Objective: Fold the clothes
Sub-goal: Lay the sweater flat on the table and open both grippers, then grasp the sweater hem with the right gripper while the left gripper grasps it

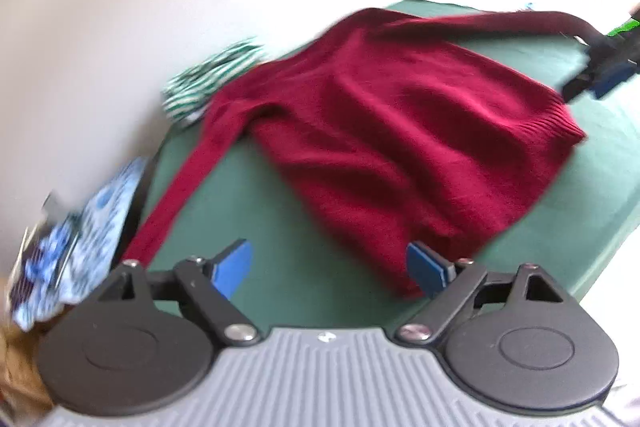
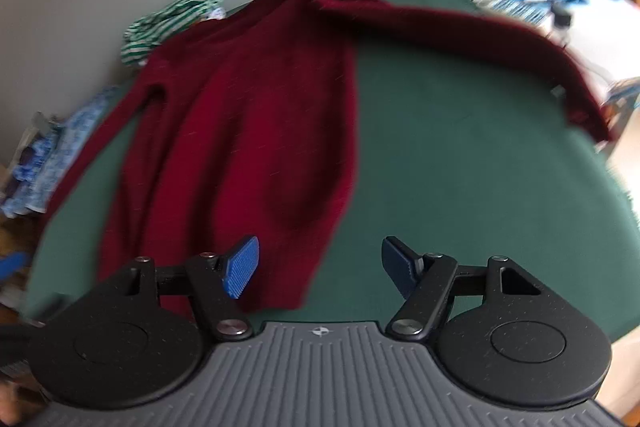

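A dark red knit sweater (image 1: pixel 380 131) lies spread on a green cloth-covered table (image 1: pixel 280 211). It also shows in the right wrist view (image 2: pixel 248 131), with one sleeve (image 2: pixel 460 39) stretched out to the right. My left gripper (image 1: pixel 330 269) is open and empty just above the sweater's near hem. My right gripper (image 2: pixel 320 267) is open and empty over the hem corner and the green table (image 2: pixel 480 167). In the left wrist view the right gripper (image 1: pixel 600 67) shows at the far right, near the end of the other sleeve.
A green-and-white striped garment (image 1: pixel 208 83) lies at the table's far left edge, also in the right wrist view (image 2: pixel 172 19). A blue-patterned cloth pile (image 1: pixel 80 227) sits off the left side. A white wall stands behind. Cables and blue items (image 2: pixel 532 3) lie at the far right.
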Tool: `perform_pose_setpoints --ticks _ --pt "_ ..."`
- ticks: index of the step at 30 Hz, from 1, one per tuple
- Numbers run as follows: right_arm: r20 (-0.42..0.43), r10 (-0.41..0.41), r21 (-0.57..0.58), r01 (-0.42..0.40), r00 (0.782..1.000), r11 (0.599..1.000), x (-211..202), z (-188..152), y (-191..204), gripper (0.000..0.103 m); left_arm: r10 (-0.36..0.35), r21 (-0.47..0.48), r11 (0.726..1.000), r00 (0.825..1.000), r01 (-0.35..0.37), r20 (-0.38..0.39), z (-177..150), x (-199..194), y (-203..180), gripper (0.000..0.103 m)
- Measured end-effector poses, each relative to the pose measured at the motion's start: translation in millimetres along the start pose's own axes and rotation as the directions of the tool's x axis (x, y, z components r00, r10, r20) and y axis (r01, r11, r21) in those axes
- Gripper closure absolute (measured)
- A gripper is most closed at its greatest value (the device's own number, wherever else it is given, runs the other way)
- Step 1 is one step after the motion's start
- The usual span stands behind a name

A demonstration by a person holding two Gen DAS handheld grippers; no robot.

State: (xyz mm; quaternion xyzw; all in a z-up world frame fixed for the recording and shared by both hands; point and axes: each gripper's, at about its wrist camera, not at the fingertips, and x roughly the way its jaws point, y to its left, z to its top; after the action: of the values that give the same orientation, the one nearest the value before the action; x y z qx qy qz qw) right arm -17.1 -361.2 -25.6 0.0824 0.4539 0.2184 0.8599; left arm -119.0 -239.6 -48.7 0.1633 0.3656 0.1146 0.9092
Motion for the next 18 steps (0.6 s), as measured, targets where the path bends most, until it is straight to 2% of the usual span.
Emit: perform_pose_setpoints --ticks 1,4,5,6,8,11,12,13,14,16,18 --pt "-0.008 0.014 0.007 -0.014 1.000 1.000 4.6 -0.7 1.6 0.032 -0.015 0.007 1.000 1.000 0.015 -0.007 2.4 7.1 -6.6 0.017" --pt "-0.002 0.017 0.026 -0.017 1.000 1.000 12.9 -2.1 4.8 0.035 -0.040 -0.040 0.999 0.997 0.037 -0.063 7.9 28.5 -11.0 0.033" --pt "0.000 0.014 0.040 -0.014 1.000 0.999 15.8 -1.1 2.9 0.039 -0.061 -0.089 0.995 0.994 0.053 -0.088 8.3 35.1 -7.8 0.047" --pt "0.000 0.012 0.056 -0.012 1.000 0.998 18.4 -0.7 1.0 0.040 -0.083 -0.138 0.988 0.990 0.067 -0.112 8.7 41.8 -4.6 0.066" --pt "0.018 0.023 0.101 -0.024 1.000 0.995 18.0 -4.0 -1.0 0.041 -0.117 -0.212 0.973 0.986 0.089 -0.120 8.4 48.2 -0.8 0.071" --pt "0.017 0.028 0.082 -0.029 0.999 0.996 15.9 -4.6 3.9 0.042 -0.156 -0.230 0.964 0.983 0.132 -0.092 11.2 37.4 -4.5 0.074" --pt "0.018 0.027 0.068 -0.028 0.999 0.997 15.2 -4.7 4.6 0.042 -0.172 -0.228 0.961 0.983 0.153 -0.067 12.8 29.8 -6.7 0.053" --pt "0.018 0.024 0.051 -0.025 1.000 0.998 14.8 -4.8 5.6 0.041 -0.171 -0.213 0.964 0.985 0.161 -0.028 14.8 19.9 -11.0 0.036" --pt "0.017 0.019 0.024 -0.019 1.000 1.000 15.2 -5.1 7.9 0.041 -0.139 -0.188 0.973 0.990 0.136 -0.004 16.5 14.7 -16.8 0.016" --pt "0.016 -0.002 -0.041 0.002 1.000 0.999 16.4 -6.4 14.9 0.041 -0.100 -0.149 0.984 0.995 0.098 -0.008 19.4 15.5 -26.7 0.034" --pt "0.016 -0.030 -0.118 0.032 0.999 0.993 18.2 -9.2 22.7 0.041 -0.122 -0.167 0.980 0.991 0.110 -0.061 19.3 25.9 -27.8 0.069"
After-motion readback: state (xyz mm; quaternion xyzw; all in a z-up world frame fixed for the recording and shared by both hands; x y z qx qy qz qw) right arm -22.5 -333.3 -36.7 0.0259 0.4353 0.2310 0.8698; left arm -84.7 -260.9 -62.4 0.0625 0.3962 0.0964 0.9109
